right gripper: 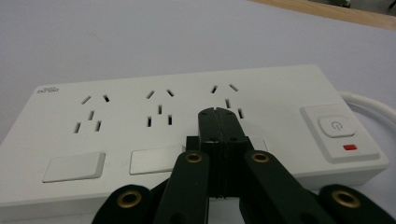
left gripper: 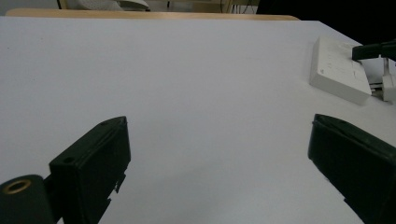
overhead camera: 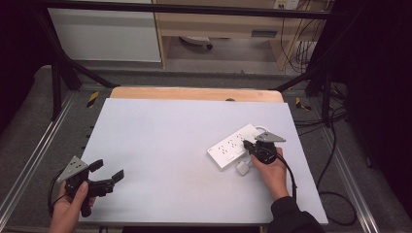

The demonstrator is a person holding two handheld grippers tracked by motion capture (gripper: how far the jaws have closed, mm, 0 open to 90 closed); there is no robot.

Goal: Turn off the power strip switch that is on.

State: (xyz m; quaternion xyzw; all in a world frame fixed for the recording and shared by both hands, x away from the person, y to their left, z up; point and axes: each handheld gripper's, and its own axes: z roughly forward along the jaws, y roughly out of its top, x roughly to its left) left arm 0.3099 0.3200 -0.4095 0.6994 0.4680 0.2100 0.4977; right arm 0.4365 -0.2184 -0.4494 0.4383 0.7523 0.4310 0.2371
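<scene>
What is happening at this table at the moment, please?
A person works a hand-held gripper in each hand. The right hand-held gripper, jaws shut, is over a white power strip, its tips at the third switch. A small white adapter lies beside the strip. The left hand-held gripper is open, over bare table.
</scene>
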